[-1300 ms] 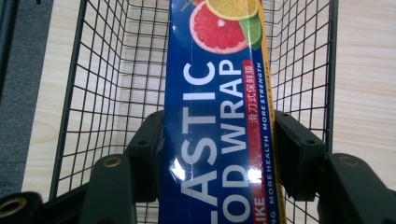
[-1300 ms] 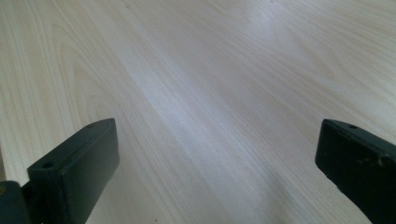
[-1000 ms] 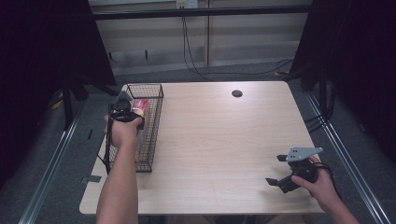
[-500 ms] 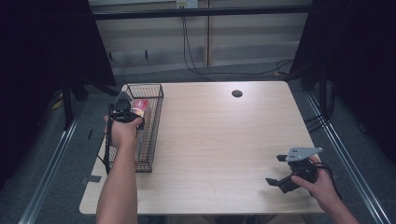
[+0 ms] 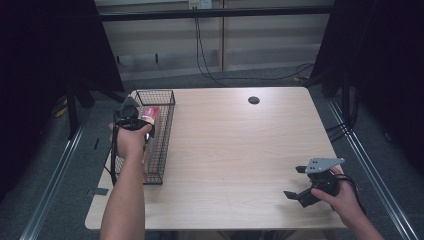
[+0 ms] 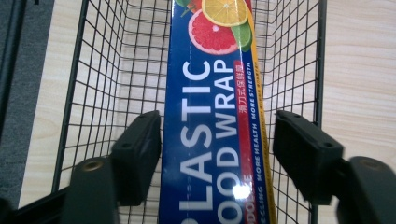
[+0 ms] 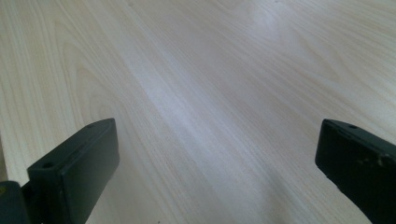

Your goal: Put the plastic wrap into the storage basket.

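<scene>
While the left gripper (image 6: 217,154) sits open w/ jaws either side of the wrap box (image 6: 215,116) in the wire basket (image 5: 162,145), the right gripper (image 5: 300,182) hovers open nr the table (image 5: 240,150) edge.

Left gripper (image 5: 131,116) held near the table's (image 5: 240,150) far left corner, jaws parted. Right gripper (image 5: 305,182) held near the front right corner, jaws spread wide, nothing between them.

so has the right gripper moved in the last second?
No. The right gripper sits at the same spot near the table's front right corner.
</scene>
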Demonstrator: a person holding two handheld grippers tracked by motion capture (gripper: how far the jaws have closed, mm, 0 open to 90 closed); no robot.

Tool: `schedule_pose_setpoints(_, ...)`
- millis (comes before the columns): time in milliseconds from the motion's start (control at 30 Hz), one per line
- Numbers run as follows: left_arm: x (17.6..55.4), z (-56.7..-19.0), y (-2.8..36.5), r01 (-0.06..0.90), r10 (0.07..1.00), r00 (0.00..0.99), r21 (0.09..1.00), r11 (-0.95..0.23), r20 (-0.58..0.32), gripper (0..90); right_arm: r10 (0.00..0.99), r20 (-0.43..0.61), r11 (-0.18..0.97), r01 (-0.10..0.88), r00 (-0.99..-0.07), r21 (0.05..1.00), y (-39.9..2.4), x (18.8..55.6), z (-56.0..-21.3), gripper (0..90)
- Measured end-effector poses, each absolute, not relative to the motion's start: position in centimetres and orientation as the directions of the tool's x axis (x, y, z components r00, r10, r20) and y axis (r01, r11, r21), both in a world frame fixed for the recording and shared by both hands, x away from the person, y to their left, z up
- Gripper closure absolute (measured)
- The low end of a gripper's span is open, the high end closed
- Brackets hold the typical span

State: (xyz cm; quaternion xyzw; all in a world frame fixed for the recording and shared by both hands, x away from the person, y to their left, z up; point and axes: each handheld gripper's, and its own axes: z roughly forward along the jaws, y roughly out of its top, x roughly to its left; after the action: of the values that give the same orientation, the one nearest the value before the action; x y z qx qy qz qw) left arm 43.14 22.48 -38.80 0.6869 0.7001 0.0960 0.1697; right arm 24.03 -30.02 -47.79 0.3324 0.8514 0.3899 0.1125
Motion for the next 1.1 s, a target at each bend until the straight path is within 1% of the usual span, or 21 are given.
schedule_pose_setpoints(67, 43.0, -38.4, 22.5, 0.923, 0.995, 0.009, 0.383, 0.03, -0.101, 30.4, 0.654, 0.067, 0.476, 0.478, -0.754, 0.738, -30.0, 24.0, -47.8, 0.0)
schedule_pose_setpoints(200, 42.6, -37.7, 22.3, 0.92, 0.991, 0.021, 0.391, 0.031, -0.129, 24.9, 0.653, 0.069, 0.474, 0.478, -0.754, 0.74, -30.0, 24.0, -47.7, 0.0)
schedule_pose_setpoints(267, 42.4, -37.3, 22.2, 0.917, 0.989, 0.024, 0.396, 0.036, -0.146, 24.2, 0.65, 0.061, 0.479, 0.471, -0.758, 0.741, -29.9, 24.0, -47.7, 0.0)
schedule_pose_setpoints(367, 42.1, -36.8, 22.2, 0.911, 0.989, 0.039, 0.411, 0.024, -0.144, 23.0, 0.652, 0.061, 0.477, 0.472, -0.755, 0.741, -30.0, 24.0, -47.6, 0.0)
schedule_pose_setpoints(500, 41.8, -36.0, 22.2, 0.904, 0.986, 0.046, 0.426, 0.028, -0.163, 20.6, 0.656, 0.06, 0.48, 0.477, -0.752, 0.737, -30.0, 23.8, -47.6, 0.0)
schedule_pose_setpoints(767, 41.1, -34.3, 21.9, 0.894, 0.981, 0.071, 0.447, 0.018, -0.182, 18.5, 0.657, 0.064, 0.474, 0.477, -0.751, 0.74, -30.0, 23.8, -47.5, 0.0)
schedule_pose_setpoints(1100, 40.3, -33.7, 20.4, 0.883, 0.968, 0.135, 0.469, -0.022, -0.21, 17.7, 0.652, 0.063, 0.475, 0.472, -0.756, 0.742, -29.9, 24.0, -47.4, 0.0)
